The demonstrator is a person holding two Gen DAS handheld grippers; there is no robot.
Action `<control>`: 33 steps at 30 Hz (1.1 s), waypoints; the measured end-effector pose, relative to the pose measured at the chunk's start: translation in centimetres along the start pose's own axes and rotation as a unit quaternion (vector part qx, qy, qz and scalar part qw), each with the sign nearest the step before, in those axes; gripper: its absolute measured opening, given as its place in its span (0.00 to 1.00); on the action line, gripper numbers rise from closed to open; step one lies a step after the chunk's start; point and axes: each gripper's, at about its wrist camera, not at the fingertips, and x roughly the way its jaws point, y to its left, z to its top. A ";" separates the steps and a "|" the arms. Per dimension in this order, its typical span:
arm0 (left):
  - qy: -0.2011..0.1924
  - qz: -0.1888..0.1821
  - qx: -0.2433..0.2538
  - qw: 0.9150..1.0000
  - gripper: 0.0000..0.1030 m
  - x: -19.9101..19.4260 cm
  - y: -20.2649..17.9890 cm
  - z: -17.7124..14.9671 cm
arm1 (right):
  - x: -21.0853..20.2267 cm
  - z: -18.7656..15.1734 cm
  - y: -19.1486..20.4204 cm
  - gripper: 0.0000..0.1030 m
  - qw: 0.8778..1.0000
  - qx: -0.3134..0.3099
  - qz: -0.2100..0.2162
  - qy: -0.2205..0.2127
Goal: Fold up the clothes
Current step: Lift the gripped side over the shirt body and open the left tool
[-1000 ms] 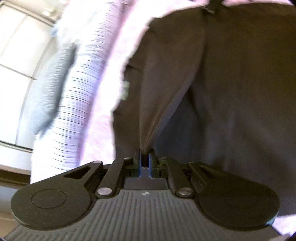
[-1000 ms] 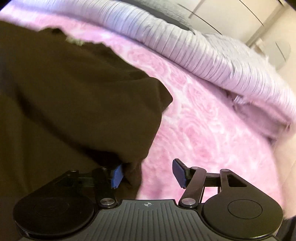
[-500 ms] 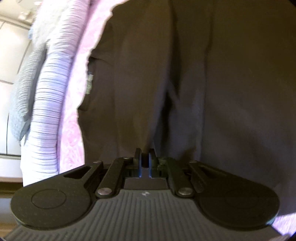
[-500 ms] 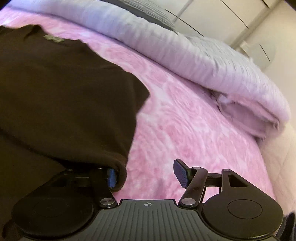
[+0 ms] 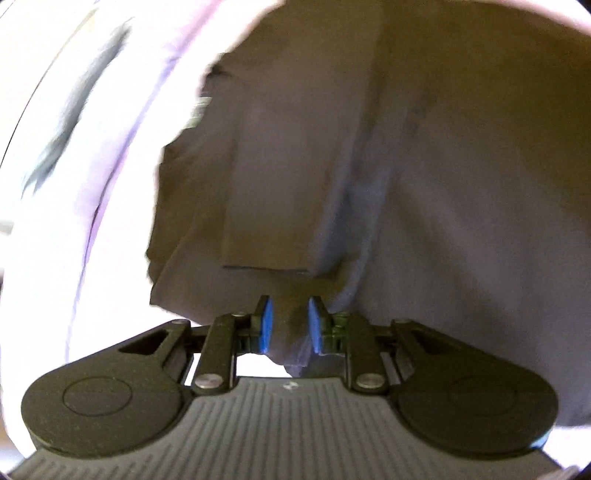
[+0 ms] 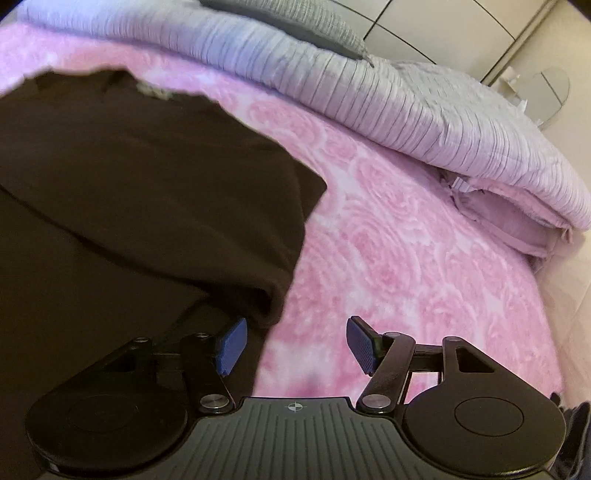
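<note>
A dark brown garment lies spread on the pink bed, its collar label at the far left edge. My left gripper hangs just over its near edge. Its jaws are opening, and a loose fold of the brown cloth still sits between the blue pads without being pinched. In the right wrist view the garment fills the left half, with a side part folded over and its rounded edge in front of the left pad. My right gripper stands open over the sheet with nothing between its fingers.
The pink rose-patterned sheet stretches to the right of the garment. A bunched lilac striped duvet and a grey pillow lie along the far side. White cupboard doors stand behind the bed.
My left gripper's jaws, shut on the cloth fold before, have parted. My right gripper has drawn back from the garment's folded edge, which now lies on the bed.
</note>
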 end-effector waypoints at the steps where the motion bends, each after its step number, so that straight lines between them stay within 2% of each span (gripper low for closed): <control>1: -0.009 0.000 -0.037 0.999 0.18 -0.3 1.0 0.2 | -0.6 0.5 -0.1 0.61 1.000 0.009 0.009 -0.013; 3: -0.021 0.005 -0.092 0.996 0.18 0.3 2.7 1.1 | -0.5 2.0 -0.1 0.61 0.998 0.022 0.035 -0.037; 5: -0.032 0.006 -0.126 0.991 0.18 1.5 3.8 2.2 | 1.0 3.8 -0.1 0.61 0.997 0.035 0.061 -0.045; 10: -0.022 -0.021 -0.142 0.989 0.18 7.0 3.7 4.0 | 8.6 7.7 -0.9 0.59 0.991 0.062 0.114 -0.025; 12: -0.026 -0.022 -0.143 0.989 0.20 8.5 3.9 3.9 | 11.7 8.1 -1.8 0.58 0.987 0.080 0.136 0.000; 15: -0.029 -0.023 -0.153 0.988 0.25 9.8 4.6 3.8 | 14.5 8.3 -3.9 0.58 0.983 0.121 0.140 0.011; 18: -0.022 -0.007 -0.150 0.988 0.24 8.9 4.5 4.1 | 13.3 8.8 -3.6 0.58 0.987 0.102 0.124 0.003; 23: -0.019 -0.011 -0.158 0.987 0.24 6.1 2.6 3.4 | 7.5 6.6 -2.1 0.58 0.986 0.104 0.129 -0.003; 25: -0.004 -0.024 -0.153 0.988 0.24 6.1 1.1 2.7 | 7.0 5.0 -1.1 0.58 0.985 0.097 0.143 0.024; 27: -0.007 -0.013 -0.122 0.992 0.23 6.4 0.1 2.6 | 7.2 3.4 -0.2 0.58 0.982 0.093 0.156 0.053; 30: -0.001 -0.009 -0.131 0.991 0.24 5.2 0.5 3.1 | 6.4 2.7 -1.0 0.58 0.977 0.131 0.157 0.061; 33: 0.008 0.000 -0.131 0.991 0.25 2.9 -0.1 2.8 | 2.4 1.6 -1.2 0.58 0.978 0.125 0.157 0.063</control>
